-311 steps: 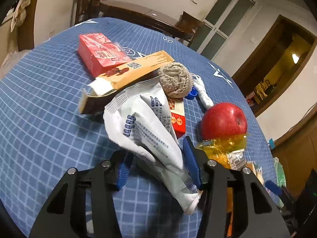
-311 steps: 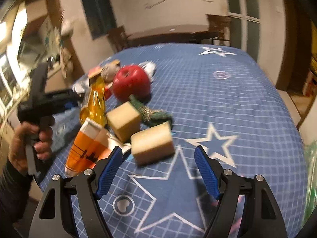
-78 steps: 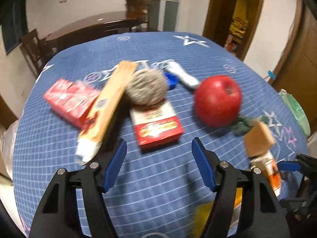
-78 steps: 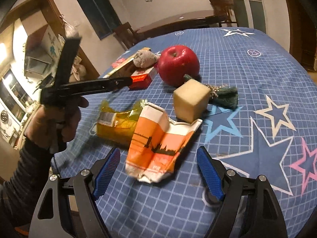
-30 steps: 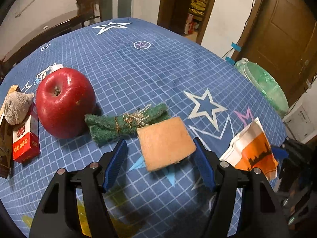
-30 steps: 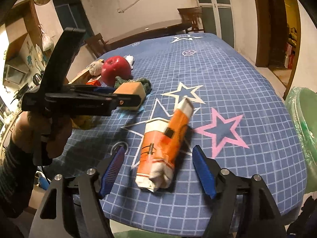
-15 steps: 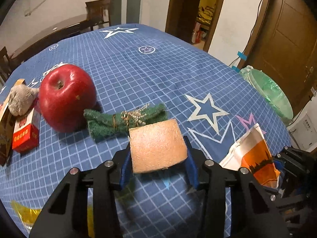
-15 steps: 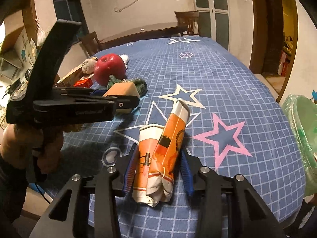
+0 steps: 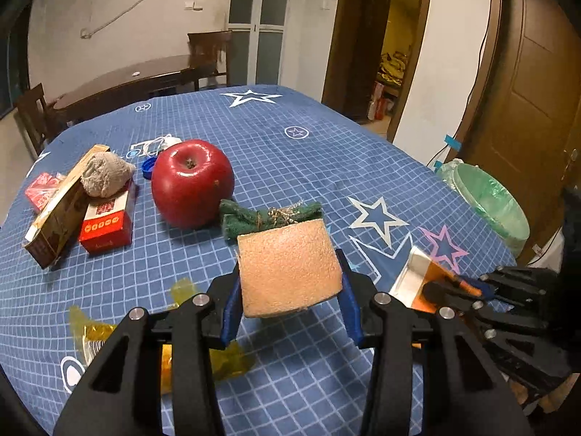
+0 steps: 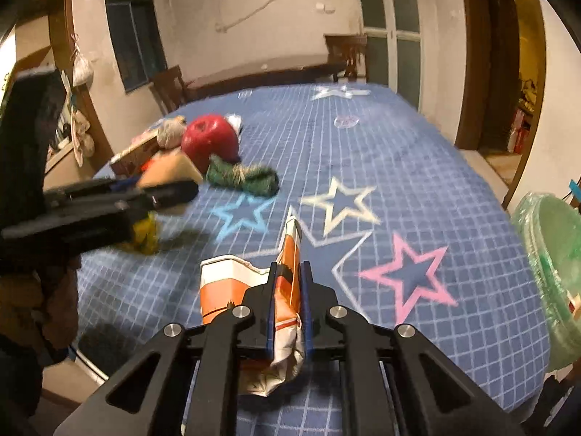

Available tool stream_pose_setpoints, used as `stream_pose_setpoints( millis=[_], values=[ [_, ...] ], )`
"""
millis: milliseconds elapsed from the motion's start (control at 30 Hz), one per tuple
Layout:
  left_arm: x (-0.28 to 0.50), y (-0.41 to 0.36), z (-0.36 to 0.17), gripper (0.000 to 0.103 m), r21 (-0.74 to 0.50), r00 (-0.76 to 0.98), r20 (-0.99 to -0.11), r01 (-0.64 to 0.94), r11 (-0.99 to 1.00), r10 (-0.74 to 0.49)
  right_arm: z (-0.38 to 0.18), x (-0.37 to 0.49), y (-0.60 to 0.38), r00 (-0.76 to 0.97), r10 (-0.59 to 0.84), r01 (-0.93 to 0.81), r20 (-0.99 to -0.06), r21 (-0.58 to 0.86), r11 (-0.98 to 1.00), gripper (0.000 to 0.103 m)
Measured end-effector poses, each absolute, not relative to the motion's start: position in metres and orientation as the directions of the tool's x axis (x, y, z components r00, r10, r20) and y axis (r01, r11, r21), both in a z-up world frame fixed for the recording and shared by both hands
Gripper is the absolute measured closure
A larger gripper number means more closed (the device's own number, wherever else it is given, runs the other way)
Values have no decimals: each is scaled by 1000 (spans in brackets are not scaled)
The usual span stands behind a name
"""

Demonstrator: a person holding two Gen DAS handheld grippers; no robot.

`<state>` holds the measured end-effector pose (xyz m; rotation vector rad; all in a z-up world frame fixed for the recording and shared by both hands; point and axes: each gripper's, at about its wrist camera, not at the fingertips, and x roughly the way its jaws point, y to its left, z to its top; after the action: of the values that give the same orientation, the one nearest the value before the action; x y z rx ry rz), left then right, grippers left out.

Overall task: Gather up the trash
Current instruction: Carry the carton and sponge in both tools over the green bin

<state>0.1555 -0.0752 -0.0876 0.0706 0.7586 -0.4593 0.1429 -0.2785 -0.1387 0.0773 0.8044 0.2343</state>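
Observation:
My left gripper (image 9: 290, 290) is shut on a tan sponge block (image 9: 288, 265) and holds it just above the blue star tablecloth (image 9: 308, 152). In the right wrist view the same sponge (image 10: 169, 170) shows at the left, gripped by the left gripper in a person's hand. My right gripper (image 10: 287, 290) has its jaws closing tight on an orange and white paper cup (image 10: 221, 283), which is squashed flat between the pads. The cup (image 9: 414, 279) lies near the table's right edge.
A bin lined with a green bag (image 9: 490, 200) stands on the floor past the table's right edge. A red apple (image 9: 192, 181), a green scourer (image 9: 268, 214), a yellow wrapper (image 9: 90, 330), a red box (image 9: 107, 221), a long brown box (image 9: 58, 214) and a grey wad (image 9: 105, 174) lie on the cloth.
The left jaws closed on the sponge and lifted it off the cloth. The right jaws closed in on the paper cup and crushed it flat.

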Motion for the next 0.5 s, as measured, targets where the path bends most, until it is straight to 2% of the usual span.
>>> stream_pose_setpoints(
  millis=[100,133,167,500],
  values=[
    [151,-80,-88,60,-96,629,-677,440,893,-382,-145,140,-278,677,223,-163,-701,152,975,86],
    [149,-81,-89,60,-98,627,-677,442,892,-385,-144,138,-277,691,211,-155,-691,144,977,86],
    [148,-82,-90,60,-100,626,-675,445,890,-390,-142,136,-277,704,204,-152,-680,136,979,91],
    [128,-90,-64,60,-87,712,-587,418,904,-386,-81,121,-286,867,73,-68,-493,28,997,91]
  ],
)
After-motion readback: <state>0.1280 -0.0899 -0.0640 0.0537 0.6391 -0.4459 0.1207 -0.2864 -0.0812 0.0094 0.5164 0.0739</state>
